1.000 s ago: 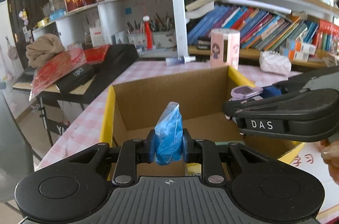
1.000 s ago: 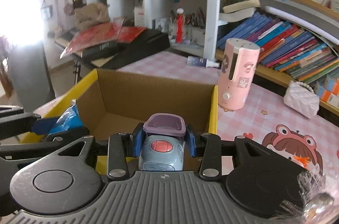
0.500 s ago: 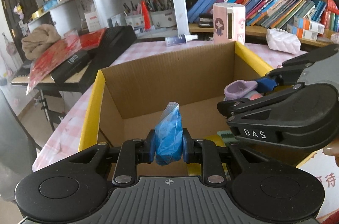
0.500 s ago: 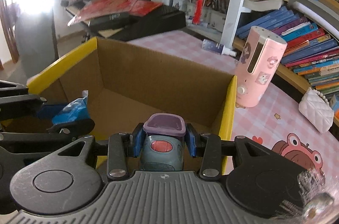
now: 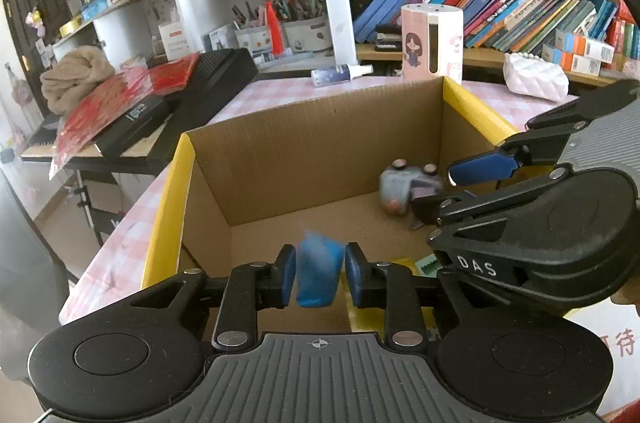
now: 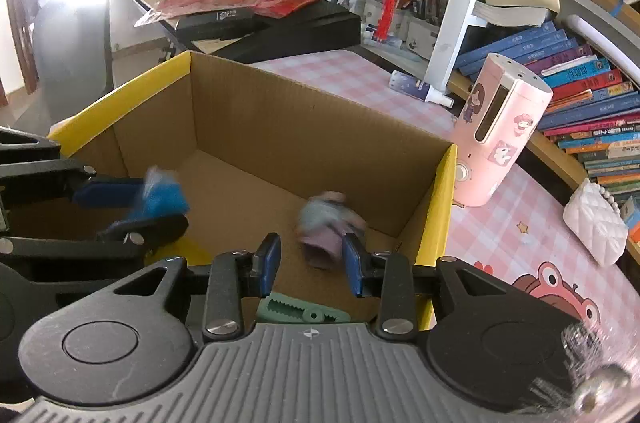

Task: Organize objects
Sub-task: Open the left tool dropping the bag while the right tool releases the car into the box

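An open cardboard box point(image 5: 168, 215) with yellow rims stands on the pink checked table. My left gripper point(image 5: 320, 279) hovers over its near end. Its jaws are opening, and a blurred blue packet point(image 5: 318, 275) is slipping down between the pads, which no longer press it. My right gripper point(image 6: 310, 263) hangs over the box point(image 6: 440, 207) too; its jaws are closing on nothing. The grey and purple toy point(image 6: 326, 223) tumbles, blurred, on the box floor beyond its fingertips. In the left wrist view this toy point(image 5: 404, 191) lies by the right wall, just past the right gripper's fingers point(image 5: 480, 169).
A green toothed clip point(image 6: 304, 311) and something yellow lie on the box floor. Behind the box are a pink cylinder point(image 6: 500, 143), a spray bottle point(image 5: 340, 75) and a white quilted purse point(image 6: 596, 223). A black keyboard point(image 5: 216, 83) stands left, with bookshelves behind.
Both grippers let go. The toy dropped out of the right jaws to the box floor. The left pads parted and the blue packet began sliding down. Earlier, both hands sank toward the box.
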Demonstrator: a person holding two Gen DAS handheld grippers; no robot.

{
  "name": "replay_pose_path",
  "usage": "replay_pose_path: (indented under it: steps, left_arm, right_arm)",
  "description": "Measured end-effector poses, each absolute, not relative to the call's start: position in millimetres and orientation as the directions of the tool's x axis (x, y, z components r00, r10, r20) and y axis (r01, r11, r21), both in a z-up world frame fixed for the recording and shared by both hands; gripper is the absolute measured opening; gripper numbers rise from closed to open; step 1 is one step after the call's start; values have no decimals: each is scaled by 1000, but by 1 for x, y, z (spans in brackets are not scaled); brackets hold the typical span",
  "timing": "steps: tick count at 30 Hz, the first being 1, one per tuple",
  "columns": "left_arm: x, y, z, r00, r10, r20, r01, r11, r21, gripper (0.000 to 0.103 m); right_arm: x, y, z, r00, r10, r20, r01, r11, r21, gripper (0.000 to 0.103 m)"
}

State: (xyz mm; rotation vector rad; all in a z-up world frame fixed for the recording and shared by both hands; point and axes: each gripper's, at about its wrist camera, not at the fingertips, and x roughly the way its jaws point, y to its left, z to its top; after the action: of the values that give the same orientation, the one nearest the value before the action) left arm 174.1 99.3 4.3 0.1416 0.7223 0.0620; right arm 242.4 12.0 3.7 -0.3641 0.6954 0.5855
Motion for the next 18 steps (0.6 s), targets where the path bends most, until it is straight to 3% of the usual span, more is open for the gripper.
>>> replay_pose_path:
  steps: [4, 10, 13, 18]
  left_arm:
    - [167, 102, 8, 767, 108, -632, -22, 990, 143, 55]
    - [152, 101, 19, 811, 112, -574, -39, 990, 138, 76]
    - [141, 103, 26, 836, 120, -536, -55, 989, 135, 84]
    - [124, 109, 34, 858, 126, -498, -83, 991, 108, 88]
  right_arm:
    - [241, 6, 8, 639, 382, -668, -579, 811, -90, 32]
    - [228, -9, 19, 693, 367, -620, -503, 863, -52, 36]
    - [218, -17, 26, 733, 351, -583, -461, 886, -45, 41]
    - [198, -26, 36, 789, 321, -524, -403, 914, -46, 47]
